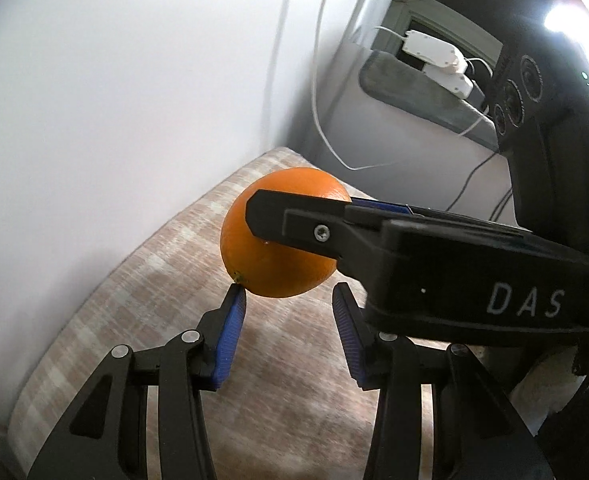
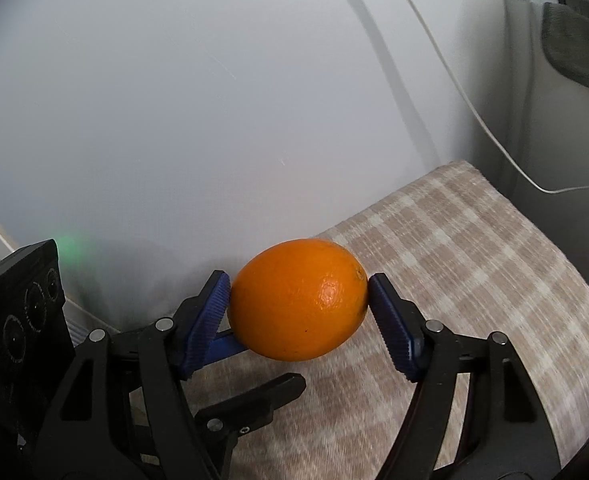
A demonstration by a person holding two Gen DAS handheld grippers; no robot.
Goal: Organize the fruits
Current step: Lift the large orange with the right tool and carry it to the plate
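Right tool [image 2: 299, 300] grips smooth, glossy orange [image 2: 298, 300], prob. unpeeled.

Orange [image 1: 278, 240] in right tongs [image 1: 294, 216], above empty left tongs [image 1: 288, 300], over checked cloth [image 1: 142, 300].

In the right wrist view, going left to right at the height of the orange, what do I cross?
Other gripper's black body → left blue pad → orange, clamped between the pads → right blue pad → checked cloth.
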